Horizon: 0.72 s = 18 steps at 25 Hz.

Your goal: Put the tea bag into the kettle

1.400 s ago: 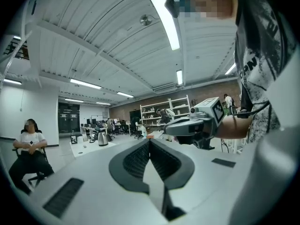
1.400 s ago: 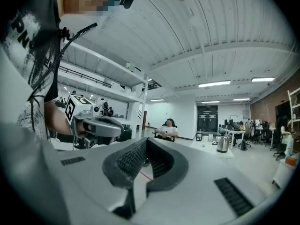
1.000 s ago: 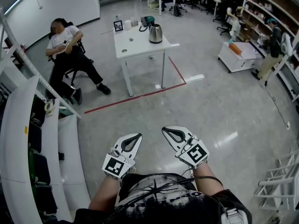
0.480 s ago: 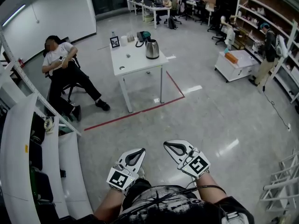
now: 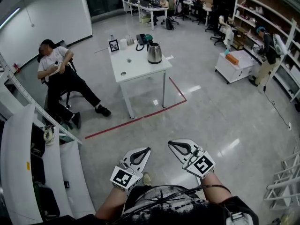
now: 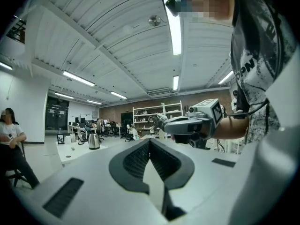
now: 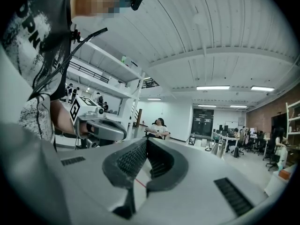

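You have walked a bit closer. The white table [image 5: 140,71] and the silver kettle [image 5: 154,53] on it sit lower in the head view than a second ago, and they look a little bigger. The red line on the floor [image 5: 136,120] is nearer to you too. That is good, but the table is still well apart from you, so I think you must keep walking before you can start.

Your left gripper [image 5: 144,151] has its jaws pressed together with nothing in them. Your right gripper [image 5: 173,145] is the same, just as before. Both are held low by your tummy.

The tea bag is too small to pick out from here. It may be one of the tiny things on the table by the kettle.
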Motion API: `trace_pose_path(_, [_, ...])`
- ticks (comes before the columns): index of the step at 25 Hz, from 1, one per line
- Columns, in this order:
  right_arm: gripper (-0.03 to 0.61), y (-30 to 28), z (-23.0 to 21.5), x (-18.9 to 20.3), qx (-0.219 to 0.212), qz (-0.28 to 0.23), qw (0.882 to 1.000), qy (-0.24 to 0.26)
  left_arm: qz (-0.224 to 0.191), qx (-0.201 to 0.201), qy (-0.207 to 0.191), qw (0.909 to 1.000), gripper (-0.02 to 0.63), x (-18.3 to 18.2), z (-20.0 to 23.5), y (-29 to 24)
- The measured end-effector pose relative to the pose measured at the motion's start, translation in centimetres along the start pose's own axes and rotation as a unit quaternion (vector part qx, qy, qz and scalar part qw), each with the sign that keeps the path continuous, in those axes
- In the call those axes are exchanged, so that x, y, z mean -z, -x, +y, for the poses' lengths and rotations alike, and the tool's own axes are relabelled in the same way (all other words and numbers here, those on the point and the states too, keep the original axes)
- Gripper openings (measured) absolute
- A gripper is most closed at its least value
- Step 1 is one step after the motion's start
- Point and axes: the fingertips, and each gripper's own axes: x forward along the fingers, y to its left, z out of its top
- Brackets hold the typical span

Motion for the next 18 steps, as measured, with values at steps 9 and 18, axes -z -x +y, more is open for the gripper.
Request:
trace_pose_path(9, [0.011,-7.5,-2.9,-0.8,0.011,0.006,1.000,0.004,-0.010,0.029,0.001,0.9995,0.011,-0.1,7.8,-1.1])
trace_pose_path(18, [0.011,-13.9,-6.4,-2.4,0.041,-0.022,0.999,0.018,-0.016,0.064,-0.011,0.9977,0.011,-0.6,13.8,-2.0])
